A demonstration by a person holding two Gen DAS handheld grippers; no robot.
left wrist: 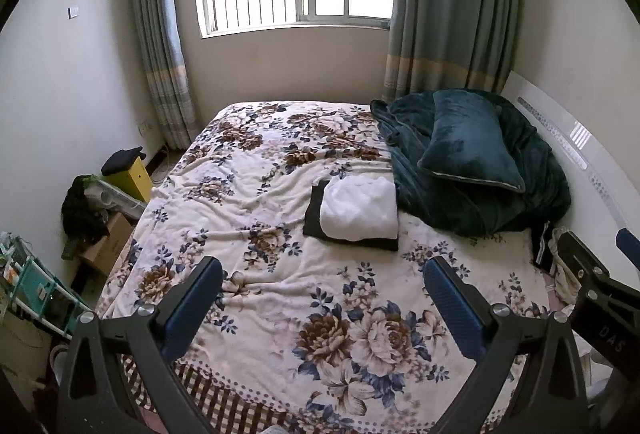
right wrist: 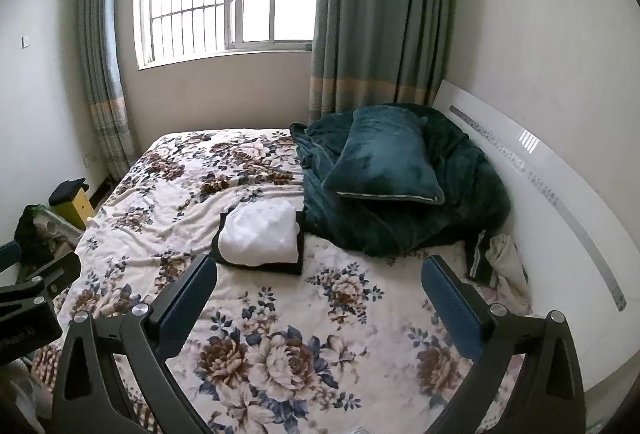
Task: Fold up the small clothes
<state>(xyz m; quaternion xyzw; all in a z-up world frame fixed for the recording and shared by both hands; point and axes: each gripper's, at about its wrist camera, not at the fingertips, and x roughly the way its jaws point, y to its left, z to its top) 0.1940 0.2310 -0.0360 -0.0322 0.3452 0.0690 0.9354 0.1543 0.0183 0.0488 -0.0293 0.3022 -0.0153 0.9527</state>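
Observation:
A folded white garment lies on top of a folded black garment in the middle of the floral bed cover. The same stack shows in the right wrist view, white over black. A loose pile of unfolded clothes lies at the bed's right edge by the headboard, also visible in the left wrist view. My left gripper is open and empty above the near part of the bed. My right gripper is open and empty, to the right of the left one.
A dark teal blanket with a teal pillow on it is heaped at the bed's far right. A white headboard runs along the right. Boxes, a yellow box and clutter stand on the floor at the left.

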